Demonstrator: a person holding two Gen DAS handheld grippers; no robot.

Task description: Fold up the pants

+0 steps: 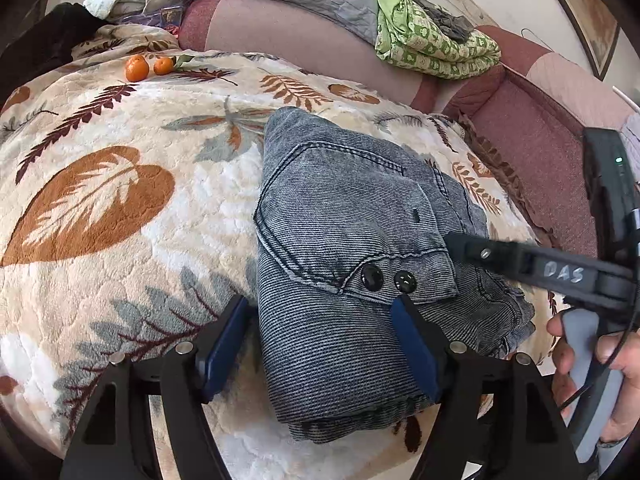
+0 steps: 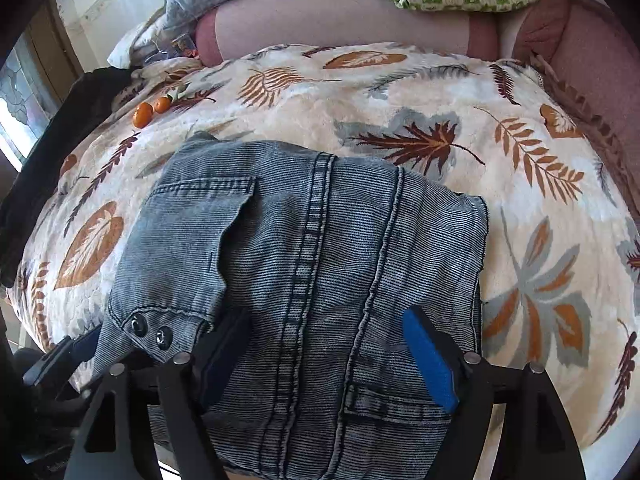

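Bed with a leaf-print blanket (image 1: 120, 208) carries the pants (image 1: 352, 264), folded into a compact stack at centre frame. Left gripper (image 1: 320, 344) and right gripper (image 2: 328, 360) both hover over it, fingers spread, grasping nothing. Looks near done: press the top layer flat, square the edges, avoid snagging the button flap (image 1: 384, 280).

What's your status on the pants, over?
Left gripper open, right gripper open, nothing held. Pants folded in a bundle on blanket. Two oranges far off, clear.
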